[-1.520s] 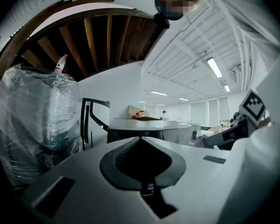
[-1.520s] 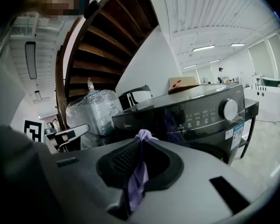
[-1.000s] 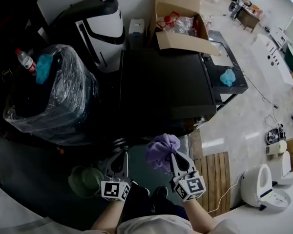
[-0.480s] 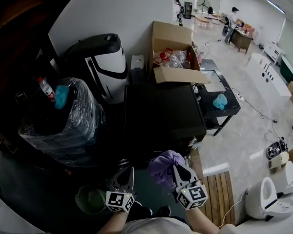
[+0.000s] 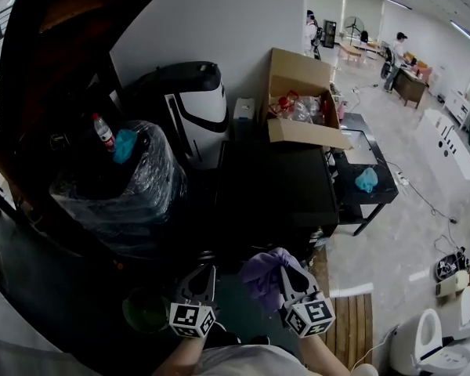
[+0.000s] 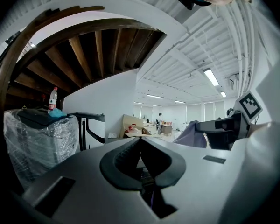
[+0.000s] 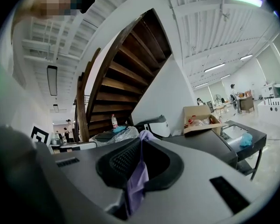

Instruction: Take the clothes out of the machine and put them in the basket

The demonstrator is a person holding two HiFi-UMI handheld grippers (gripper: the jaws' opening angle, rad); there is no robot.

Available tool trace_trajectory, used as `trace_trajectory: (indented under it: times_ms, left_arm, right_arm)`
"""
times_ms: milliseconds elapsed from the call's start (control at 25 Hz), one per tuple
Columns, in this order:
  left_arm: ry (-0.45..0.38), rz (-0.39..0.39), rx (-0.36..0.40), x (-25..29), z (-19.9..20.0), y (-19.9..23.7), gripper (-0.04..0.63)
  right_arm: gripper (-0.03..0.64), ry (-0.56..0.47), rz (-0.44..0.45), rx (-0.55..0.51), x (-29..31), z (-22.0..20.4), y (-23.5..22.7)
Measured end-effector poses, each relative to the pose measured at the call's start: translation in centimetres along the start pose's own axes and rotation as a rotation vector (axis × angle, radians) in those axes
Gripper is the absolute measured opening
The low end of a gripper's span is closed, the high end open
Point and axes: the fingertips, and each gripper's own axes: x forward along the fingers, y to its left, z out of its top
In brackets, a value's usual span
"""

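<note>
Head view is showing 2 forearms reaching forward from the bottom edge, side by side, with both tools pointing away from the body. The left gripper (image 5: 203, 270) is sitting with its ribbed dark jaws pressed together at the tips, and I am seeing nothing pinched between them in the left gripper view (image 6: 140, 142). The right gripper (image 5: 283, 259) is clamping its jaws on a lilac cloth (image 5: 262, 273). The cloth is soft and crumpled, bunching in a loose ball to the left of the jaws. In the right gripper view (image 7: 141, 137) a thin fold of that cloth (image 7: 139, 181) is hanging down between the textured pads.

Low on the left, just beside the left gripper, a green round basket (image 5: 145, 311) is sitting in shadow on the dark floor. A slatted wooden mat (image 5: 352, 329) is lying to the right.

Further out, a black box-shaped unit (image 5: 274, 182) with a flat matte top is standing ahead of both grippers. To its left, a bulky bundle in shiny crinkled plastic wrap (image 5: 129, 190) is carrying a clear bottle (image 5: 103, 131) and a teal rag (image 5: 125, 145). Behind these, a glossy white and black rounded machine (image 5: 192, 108) and an open cardboard box (image 5: 301, 92) are standing against the white wall.
</note>
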Motion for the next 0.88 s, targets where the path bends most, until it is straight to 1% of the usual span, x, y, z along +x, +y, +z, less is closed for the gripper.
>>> trace_trajectory:
  times_ms: [80, 280, 400, 520, 680, 880]
  left_arm:
    - [-0.003, 0.033, 0.005, -0.9, 0.3, 0.2, 0.02]
    - [-0.023, 0.136, -0.016, -4.1, 0.6, 1.0, 0.02]
    - [-0.036, 0.186, -0.002, -5.9, 0.9, 1.4, 0.02]
    - [-0.049, 0.239, -0.006, -7.7, 0.8, 2.4, 0.02]
    - [-0.044, 0.302, -0.013, -9.9, 0.3, 4.8, 0.02]
    - [-0.064, 0.37, -0.019, -13.2, 0.6, 8.9, 0.02]
  right_arm:
    - [0.02, -0.002, 0.027, 0.0, -0.1, 0.2, 0.6]
    - [0.02, 0.012, 0.118, 0.003, -0.2, 0.4, 2.7]
    - [0.02, 0.02, 0.174, -0.01, 0.0, 0.4, 4.2]
    - [0.02, 0.028, 0.221, -0.016, 0.6, 0.2, 5.6]
    - [0.02, 0.036, 0.277, -0.018, 2.0, 0.0, 8.3]
    - [0.02, 0.06, 0.346, -0.021, 4.3, -0.8, 12.8]
